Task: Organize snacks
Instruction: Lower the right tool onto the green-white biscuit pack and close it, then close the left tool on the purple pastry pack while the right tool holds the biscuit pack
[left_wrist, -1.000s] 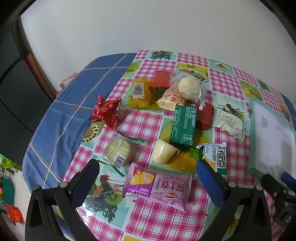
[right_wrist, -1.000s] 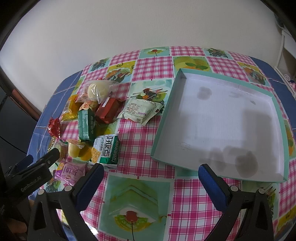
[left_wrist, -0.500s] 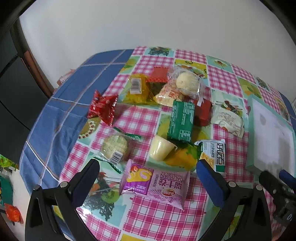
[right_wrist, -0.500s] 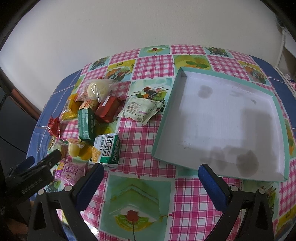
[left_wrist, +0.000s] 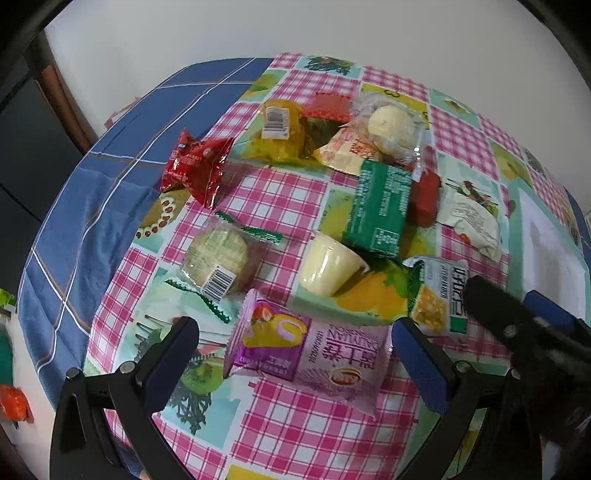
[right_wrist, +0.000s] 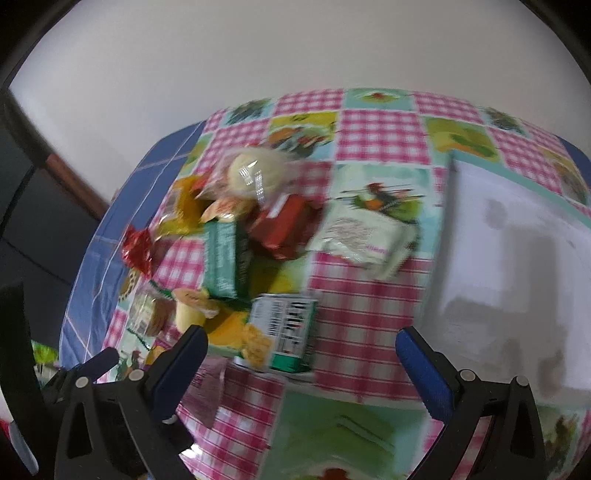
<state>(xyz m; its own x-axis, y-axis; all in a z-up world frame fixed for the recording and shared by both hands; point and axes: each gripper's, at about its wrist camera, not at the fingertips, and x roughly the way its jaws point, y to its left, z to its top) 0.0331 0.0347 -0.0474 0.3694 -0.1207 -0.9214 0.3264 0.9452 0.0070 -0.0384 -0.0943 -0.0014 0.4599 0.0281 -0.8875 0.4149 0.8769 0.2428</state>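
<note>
Several wrapped snacks lie on a pink-checked tablecloth. In the left wrist view a pink and purple snack pack (left_wrist: 306, 350) lies between the open fingers of my left gripper (left_wrist: 295, 343), just ahead of them. Behind it are a pale yellow cup (left_wrist: 328, 266) on its side, a round cake in a clear wrapper (left_wrist: 218, 258), a green pack (left_wrist: 380, 206) and a red packet (left_wrist: 195, 166). My right gripper (right_wrist: 301, 343) is open, and a green and white packet (right_wrist: 284, 332) lies between its fingertips. The white tray (right_wrist: 517, 258) with teal rim sits to the right, with nothing in it.
A bun in clear wrap (left_wrist: 391, 125), a yellow pack (left_wrist: 280, 129) and a pale green packet (left_wrist: 472, 221) lie further back. Blue cloth (left_wrist: 92, 221) covers the table's left side, by its edge. A white wall stands behind. My right gripper's black body (left_wrist: 517, 332) is close on the right.
My left gripper has come lower and nearer the pink pack. My right gripper has swung left from the tray toward the green and white packet; its view is blurred by motion.
</note>
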